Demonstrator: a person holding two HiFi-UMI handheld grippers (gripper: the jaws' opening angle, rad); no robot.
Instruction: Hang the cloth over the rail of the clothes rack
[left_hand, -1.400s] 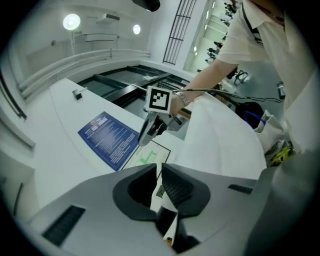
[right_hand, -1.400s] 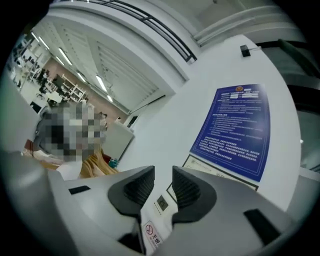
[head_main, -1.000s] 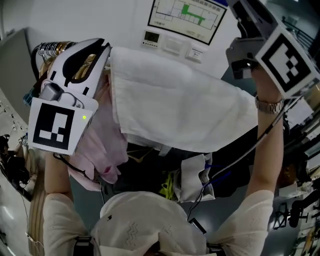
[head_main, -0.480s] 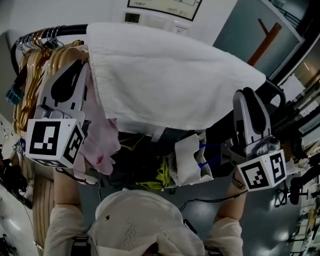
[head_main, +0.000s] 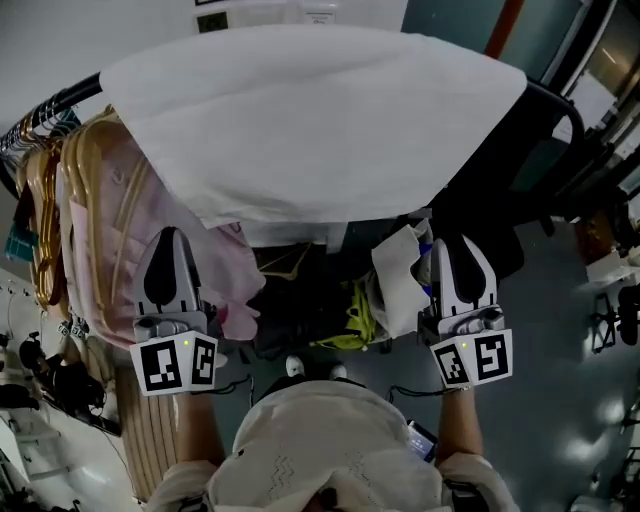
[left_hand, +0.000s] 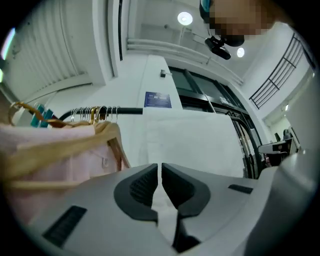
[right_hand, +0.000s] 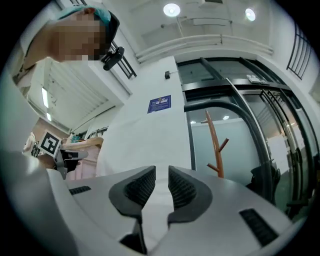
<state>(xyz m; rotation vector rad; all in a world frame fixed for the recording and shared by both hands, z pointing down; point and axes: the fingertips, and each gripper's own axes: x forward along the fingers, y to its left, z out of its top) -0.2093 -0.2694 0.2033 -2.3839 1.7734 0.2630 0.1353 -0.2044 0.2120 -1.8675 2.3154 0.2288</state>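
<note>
The white cloth (head_main: 310, 120) lies draped over the black rail (head_main: 70, 97) of the clothes rack, with its lower edge hanging towards me. Neither gripper touches it. My left gripper (head_main: 171, 236) is held low, below the cloth's left part and in front of a pink garment (head_main: 110, 230); its jaws are shut on nothing. My right gripper (head_main: 455, 242) is low under the cloth's right end, its jaws a narrow gap apart and holding nothing. The left gripper view shows the cloth (left_hand: 190, 140) beyond the jaws and the rail (left_hand: 130, 111). The right gripper view shows the cloth (right_hand: 145, 140) too.
Wooden hangers (head_main: 45, 200) crowd the rail's left end. Dark clothes, a yellow item (head_main: 345, 325) and a white bag (head_main: 400, 280) sit under the rack. The rack's black frame (head_main: 560, 105) curves down at the right. A wooden coat stand (right_hand: 215, 145) stands behind glass.
Both grippers have let go of the cloth and come down and towards me. The cloth now rests on the rail by itself.
</note>
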